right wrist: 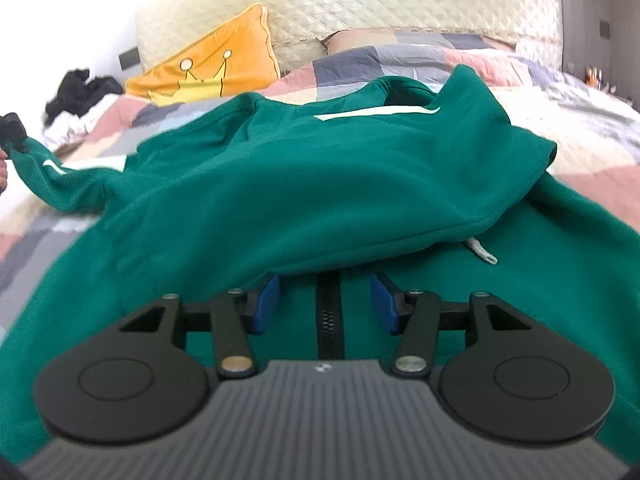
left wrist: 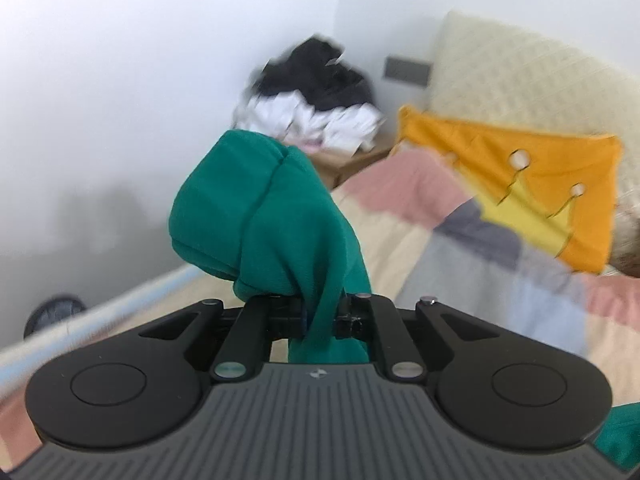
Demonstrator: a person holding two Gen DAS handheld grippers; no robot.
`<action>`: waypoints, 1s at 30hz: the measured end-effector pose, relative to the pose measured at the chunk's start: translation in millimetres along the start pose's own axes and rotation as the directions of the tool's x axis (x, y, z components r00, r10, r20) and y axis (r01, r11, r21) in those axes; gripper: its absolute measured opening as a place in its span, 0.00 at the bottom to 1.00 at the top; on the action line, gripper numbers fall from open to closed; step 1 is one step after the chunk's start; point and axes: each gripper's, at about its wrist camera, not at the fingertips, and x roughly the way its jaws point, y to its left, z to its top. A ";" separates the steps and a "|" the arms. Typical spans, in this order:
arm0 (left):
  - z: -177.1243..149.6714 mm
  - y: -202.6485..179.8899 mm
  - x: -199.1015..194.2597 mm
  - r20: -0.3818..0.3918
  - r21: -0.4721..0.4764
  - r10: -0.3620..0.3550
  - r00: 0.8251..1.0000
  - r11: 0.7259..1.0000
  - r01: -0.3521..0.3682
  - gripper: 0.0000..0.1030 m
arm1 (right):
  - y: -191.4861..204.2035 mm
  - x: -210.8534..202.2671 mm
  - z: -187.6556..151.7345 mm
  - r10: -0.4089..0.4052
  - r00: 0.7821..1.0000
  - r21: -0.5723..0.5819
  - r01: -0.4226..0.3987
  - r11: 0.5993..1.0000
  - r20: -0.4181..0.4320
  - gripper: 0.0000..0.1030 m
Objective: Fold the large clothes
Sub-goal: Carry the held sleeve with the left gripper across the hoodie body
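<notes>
Nearest in the left wrist view, the left gripper (left wrist: pixel 320 312) is clenched on a bunched fold of the green jacket (left wrist: pixel 268 216), and the cloth is held up above the bed (left wrist: pixel 500 280). In the right wrist view, the right gripper (right wrist: pixel 325 304) is held with its blue pads (right wrist: pixel 267 300) apart over the jacket's black zipper (right wrist: pixel 329 316); nothing is pinched between them. The jacket (right wrist: pixel 320 184) is spread across the patchwork bedcover (right wrist: pixel 580 128), with an upper fold draped just ahead of the pads and a white drawstring (right wrist: pixel 482 252) lying beneath that fold. At the far left of that view, the sleeve end (right wrist: pixel 36 164) is seen pulled up by the left gripper (right wrist: pixel 12 128). Farther back, an orange cushion (right wrist: pixel 216 64) with a crown motif is propped against the quilted headboard (right wrist: pixel 400 0). A heap of black and white clothes (left wrist: pixel 316 96) is seen beside the bed, near the wall.
</notes>
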 end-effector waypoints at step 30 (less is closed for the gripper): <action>-31.7 -300.8 -364.0 0.131 0.505 -0.467 0.875 0.790 0.346 0.11 | -82.4 -100.9 66.3 0.052 0.993 0.080 -0.061 0.995 0.103 0.53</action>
